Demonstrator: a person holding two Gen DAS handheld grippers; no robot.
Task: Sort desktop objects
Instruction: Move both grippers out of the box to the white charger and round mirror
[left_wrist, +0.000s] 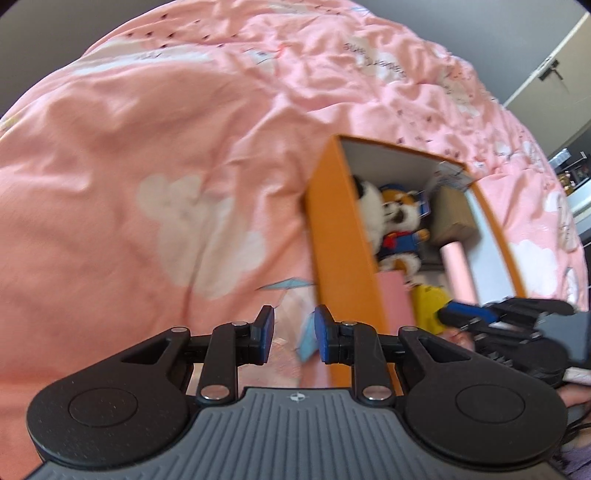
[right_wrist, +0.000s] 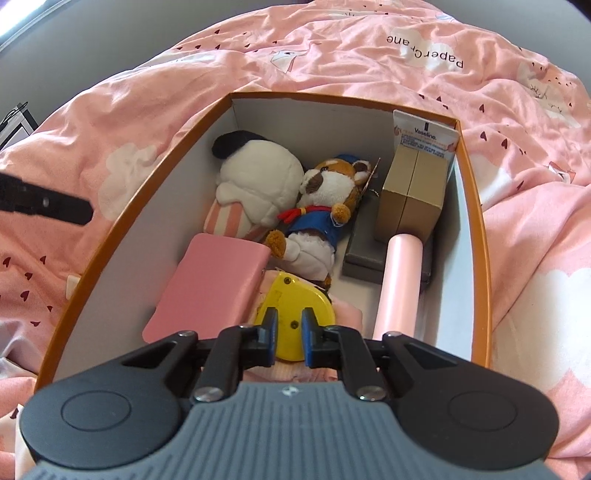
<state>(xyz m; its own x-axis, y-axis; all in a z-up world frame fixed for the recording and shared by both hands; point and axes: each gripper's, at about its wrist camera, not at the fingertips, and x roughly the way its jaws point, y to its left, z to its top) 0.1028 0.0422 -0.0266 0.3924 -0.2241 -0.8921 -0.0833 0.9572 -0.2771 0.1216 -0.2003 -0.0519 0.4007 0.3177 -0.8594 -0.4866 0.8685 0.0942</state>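
Observation:
An orange-rimmed box (right_wrist: 110, 236) lies on a pink quilt (right_wrist: 517, 184). It holds a white plush (right_wrist: 258, 184), a fox plush (right_wrist: 328, 195), a pink case (right_wrist: 210, 280), a yellow tape measure (right_wrist: 291, 295), a pink tube (right_wrist: 400, 280), a gold carton (right_wrist: 413, 195) and a Vaseline tube (right_wrist: 424, 133). My right gripper (right_wrist: 287, 328) hovers inside the box, jaws nearly together. The tape measure's flat face shows behind them, not pinched. My left gripper (left_wrist: 294, 325) is shut and empty over the quilt (left_wrist: 147, 166), left of the box (left_wrist: 332, 221). Its view shows the right gripper (left_wrist: 454, 315) at the tape measure (left_wrist: 428, 302).
A grey flat box (right_wrist: 365, 247) lies under the gold carton. The quilt is rumpled all round the box. A door with a handle (left_wrist: 550, 70) and a dark shelf (left_wrist: 569, 170) stand far right. A hand (left_wrist: 576, 402) holds the right gripper.

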